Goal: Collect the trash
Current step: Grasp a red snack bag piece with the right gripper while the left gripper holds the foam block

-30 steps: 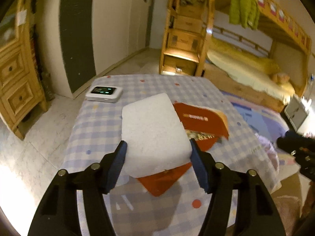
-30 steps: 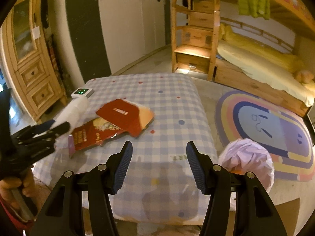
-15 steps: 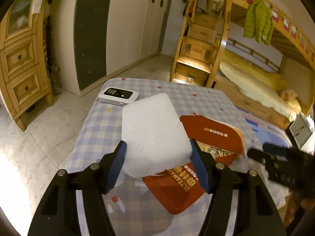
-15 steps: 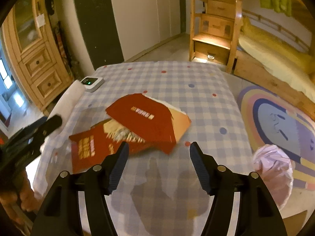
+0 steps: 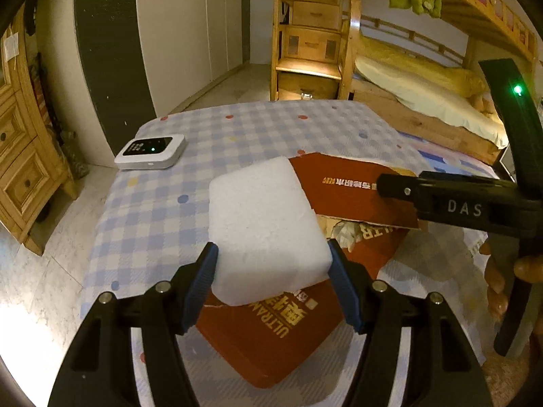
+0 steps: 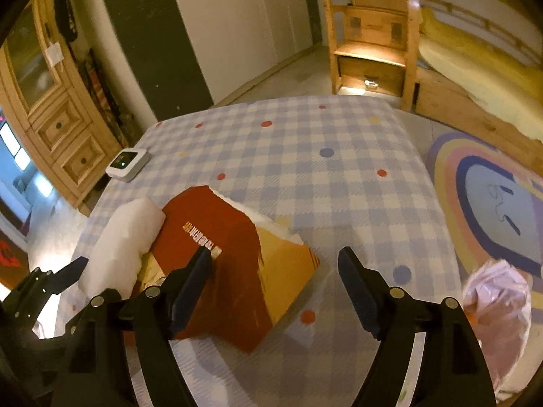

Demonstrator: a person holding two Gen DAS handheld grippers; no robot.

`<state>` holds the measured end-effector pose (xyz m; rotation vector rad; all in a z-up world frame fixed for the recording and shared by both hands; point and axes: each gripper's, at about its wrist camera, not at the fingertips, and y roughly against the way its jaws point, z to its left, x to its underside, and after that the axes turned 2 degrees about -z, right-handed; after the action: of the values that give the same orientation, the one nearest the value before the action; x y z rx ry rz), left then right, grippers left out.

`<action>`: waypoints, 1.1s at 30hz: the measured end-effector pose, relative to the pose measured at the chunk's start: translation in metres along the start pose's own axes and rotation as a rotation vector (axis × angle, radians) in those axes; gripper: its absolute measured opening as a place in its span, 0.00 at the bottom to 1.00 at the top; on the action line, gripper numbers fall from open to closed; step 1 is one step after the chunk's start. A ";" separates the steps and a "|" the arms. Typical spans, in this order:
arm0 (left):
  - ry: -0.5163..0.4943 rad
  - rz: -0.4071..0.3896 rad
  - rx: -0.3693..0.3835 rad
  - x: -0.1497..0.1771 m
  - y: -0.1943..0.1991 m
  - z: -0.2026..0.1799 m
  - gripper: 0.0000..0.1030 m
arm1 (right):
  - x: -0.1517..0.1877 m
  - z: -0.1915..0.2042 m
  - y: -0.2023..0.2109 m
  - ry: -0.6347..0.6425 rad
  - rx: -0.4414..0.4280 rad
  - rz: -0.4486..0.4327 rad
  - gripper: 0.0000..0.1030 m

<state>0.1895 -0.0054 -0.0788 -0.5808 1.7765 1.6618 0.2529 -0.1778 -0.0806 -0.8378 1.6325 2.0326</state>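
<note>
Holding the white foam block (image 5: pixel 264 230) firmly between its pads, my left tool (image 5: pixel 271 281) hangs over the near-left part of the checked surface (image 6: pixel 305 156), and I'd keep that squeeze steady so the crumbly block doesn't slip. Just right of it lie the red torn carton pieces (image 6: pixel 224 237), overlapping each other on the cloth. My right tool (image 6: pixel 275 281) hovers above the upper piece with its jaws opening and nothing gripped; I'd judge the raised yellow edge is the best bite, approached low. Further right, off the surface, the pink bag (image 6: pixel 495 302) waits.
</note>
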 end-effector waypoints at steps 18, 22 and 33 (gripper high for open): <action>-0.019 0.002 -0.040 0.001 -0.006 -0.004 0.62 | 0.034 0.045 0.053 0.090 -0.211 -0.017 0.30; 0.049 -0.066 -0.056 0.003 0.015 0.009 0.62 | 0.036 0.061 0.065 0.151 -0.174 -0.044 0.15; 0.134 -0.137 -0.060 0.010 0.070 0.030 0.62 | 0.044 0.094 0.089 0.343 -0.009 -0.105 0.00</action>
<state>0.1388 0.0331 -0.0361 -0.8399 1.7421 1.6193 0.1443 -0.1101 -0.0320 -1.3062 1.7104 1.9032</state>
